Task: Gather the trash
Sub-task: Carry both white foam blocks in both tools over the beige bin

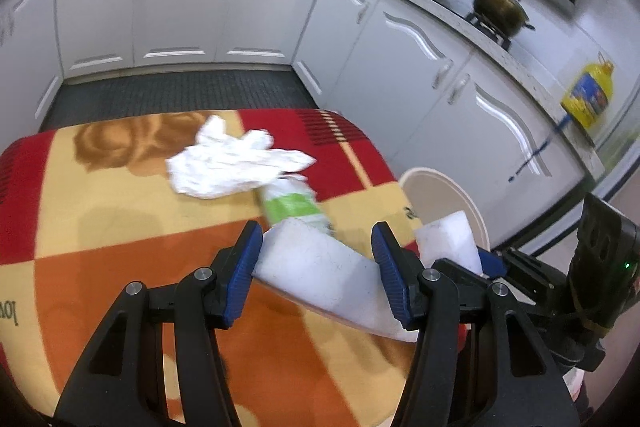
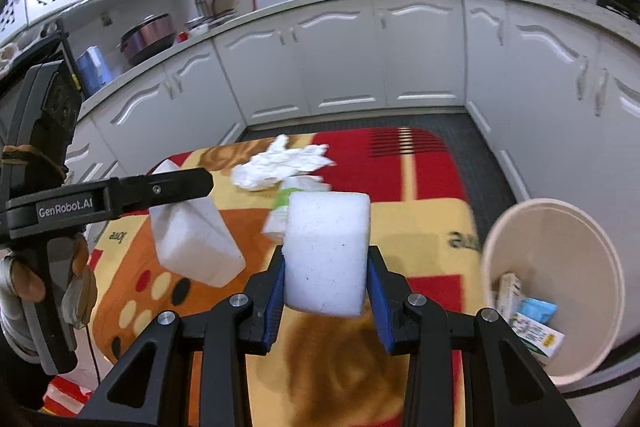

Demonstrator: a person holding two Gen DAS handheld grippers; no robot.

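Foam, white and blocky: the right gripper [image 2: 326,277] clamps one foam block [image 2: 326,253] above the patterned blanket [image 2: 420,223]; the left gripper [image 1: 316,267] grips another foam slab [image 1: 324,271]. Only the right wrist view shows cartons inside the paper bucket [image 2: 556,227].

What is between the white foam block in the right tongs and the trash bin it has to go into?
Nothing visible. The right tongs hold the foam block above the table, and the open bin stands to their right past the table's edge, with only clear air between.
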